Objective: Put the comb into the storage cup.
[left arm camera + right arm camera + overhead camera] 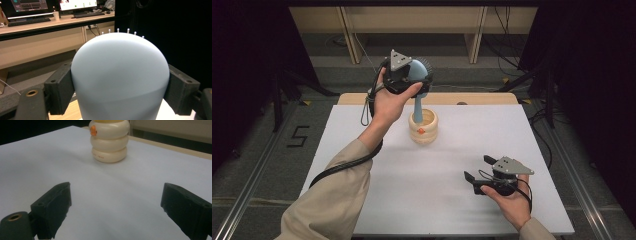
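The hairbrush (418, 75) has a pale blue, smooth, rounded head and a slim blue handle. In the left gripper view small white bristle tips stand in a row over the top edge of the head (120, 77). The left tool (404, 75) is clenched on this head: one black jaw presses each side of it, and the brush hangs upright with the handle pointing down. The handle's lower end goes into the open mouth of the cream holder (423, 127), a ribbed pot of three stacked rings with a small orange mark on its wall. How deep the handle sits inside cannot be told, because the rim hides the tip. The person's hand also covers part of the left tool. The holder stands on the white surface (377, 165), near its far middle. The right tool (477, 175) rests low at the near right, well apart from the holder, with its jaws spread and nothing between them. In the right gripper view the holder's (109, 141) top is cut off.
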### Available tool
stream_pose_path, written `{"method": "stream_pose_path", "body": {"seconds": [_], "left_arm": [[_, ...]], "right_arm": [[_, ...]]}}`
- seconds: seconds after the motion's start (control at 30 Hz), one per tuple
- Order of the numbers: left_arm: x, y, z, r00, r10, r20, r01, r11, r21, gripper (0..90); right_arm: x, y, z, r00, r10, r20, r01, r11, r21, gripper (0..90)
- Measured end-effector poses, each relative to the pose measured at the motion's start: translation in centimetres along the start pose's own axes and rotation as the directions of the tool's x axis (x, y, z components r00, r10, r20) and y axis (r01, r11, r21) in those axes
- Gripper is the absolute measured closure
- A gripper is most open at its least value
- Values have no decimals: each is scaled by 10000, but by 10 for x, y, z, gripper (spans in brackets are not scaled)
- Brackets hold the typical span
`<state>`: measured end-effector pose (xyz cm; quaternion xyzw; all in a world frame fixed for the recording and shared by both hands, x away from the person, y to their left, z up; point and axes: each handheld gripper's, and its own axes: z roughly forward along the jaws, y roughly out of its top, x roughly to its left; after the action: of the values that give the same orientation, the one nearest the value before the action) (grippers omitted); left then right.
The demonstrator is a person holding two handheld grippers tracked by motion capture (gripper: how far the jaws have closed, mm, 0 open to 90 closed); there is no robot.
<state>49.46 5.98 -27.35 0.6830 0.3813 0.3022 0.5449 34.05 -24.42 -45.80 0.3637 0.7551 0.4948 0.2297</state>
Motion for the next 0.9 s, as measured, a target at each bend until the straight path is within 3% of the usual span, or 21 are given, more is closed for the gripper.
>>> {"method": "stream_pose_path", "body": {"seconds": [0.9], "left_arm": [[9,-6,15,9999,6,-140,-5,10000,26,202]], "right_arm": [[-1,-1,0,10000,34,7,-34,10000,-15,106]]}}
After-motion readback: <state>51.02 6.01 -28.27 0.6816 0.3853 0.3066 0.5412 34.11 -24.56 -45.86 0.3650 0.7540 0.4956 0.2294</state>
